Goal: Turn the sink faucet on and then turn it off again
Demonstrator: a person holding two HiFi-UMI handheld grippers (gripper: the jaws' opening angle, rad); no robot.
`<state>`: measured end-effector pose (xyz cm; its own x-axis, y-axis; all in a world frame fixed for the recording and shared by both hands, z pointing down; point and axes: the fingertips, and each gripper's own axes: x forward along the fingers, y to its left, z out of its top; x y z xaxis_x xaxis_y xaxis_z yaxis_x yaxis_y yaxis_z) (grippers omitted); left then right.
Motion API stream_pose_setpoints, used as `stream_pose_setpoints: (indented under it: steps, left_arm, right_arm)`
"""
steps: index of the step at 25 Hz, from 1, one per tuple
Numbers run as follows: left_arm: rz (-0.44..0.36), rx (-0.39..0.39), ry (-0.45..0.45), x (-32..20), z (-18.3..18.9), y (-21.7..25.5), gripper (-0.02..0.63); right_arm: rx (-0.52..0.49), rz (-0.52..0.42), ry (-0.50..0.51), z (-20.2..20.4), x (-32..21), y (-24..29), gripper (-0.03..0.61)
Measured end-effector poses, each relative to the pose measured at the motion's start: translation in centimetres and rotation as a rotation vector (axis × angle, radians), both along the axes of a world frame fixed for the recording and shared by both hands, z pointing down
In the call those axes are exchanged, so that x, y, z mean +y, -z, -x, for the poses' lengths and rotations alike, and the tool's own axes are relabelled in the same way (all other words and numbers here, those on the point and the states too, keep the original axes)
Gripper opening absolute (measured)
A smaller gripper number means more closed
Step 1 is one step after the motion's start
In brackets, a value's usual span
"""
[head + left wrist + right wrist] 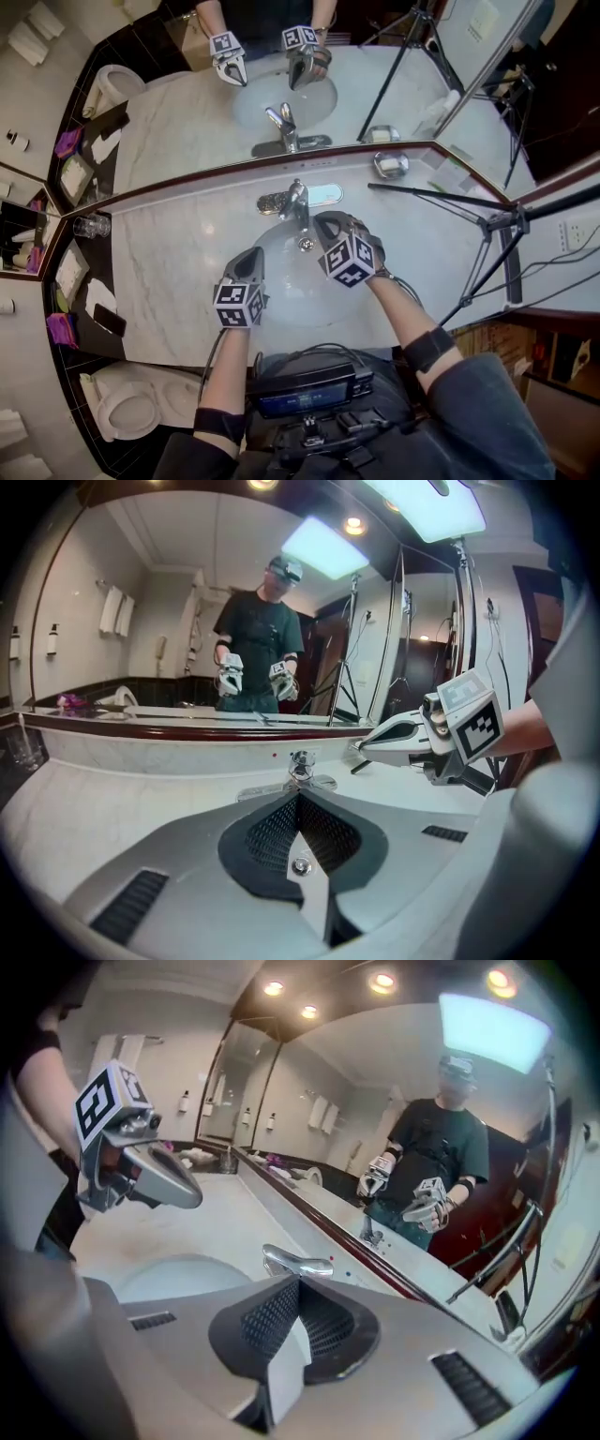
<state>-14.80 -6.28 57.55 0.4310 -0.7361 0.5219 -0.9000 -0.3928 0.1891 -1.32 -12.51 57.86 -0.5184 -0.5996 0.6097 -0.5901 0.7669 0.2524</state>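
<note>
Faucet (298,201) is standing on the table (178,262) behind the sink (291,274), just beyond the right gripper (325,222), whose jaws are sitting closed and empty. It is standing farther ahead of the left gripper (252,256), whose jaws are likewise sitting closed and empty.

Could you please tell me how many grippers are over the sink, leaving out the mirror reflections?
2. The left gripper hangs over the near-left rim of the sink; the right gripper is just right of the faucet. Both claws are shut and empty.
</note>
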Motion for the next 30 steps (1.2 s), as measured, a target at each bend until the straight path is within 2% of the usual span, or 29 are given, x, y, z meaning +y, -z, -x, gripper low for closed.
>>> stream_pose_setpoints:
  steps: [8,14,22,30]
  left_arm:
    - [-0.020,0.004,0.006,1.3,-0.2,1.4,0.000]
    - [-0.028,0.009,0.012,2.3,-0.4,2.0,0.000]
    - [-0.049,0.010,0.002,3.1,-1.2,2.1,0.000]
    - [-0.040,0.014,-0.011,4.0,-1.8,1.9,0.000]
  right_arm:
    - [-0.373,0.196,-0.303,-6.2,3.1,0.9,0.018]
    - [-0.553,0.262,-0.414,-9.7,6.0,0.7,0.018]
    - [-0.595,0.241,-0.445,-11.9,7.8,0.8,0.018]
    - [-0.560,0.236,-0.460,-12.2,8.7,0.2,0.020]
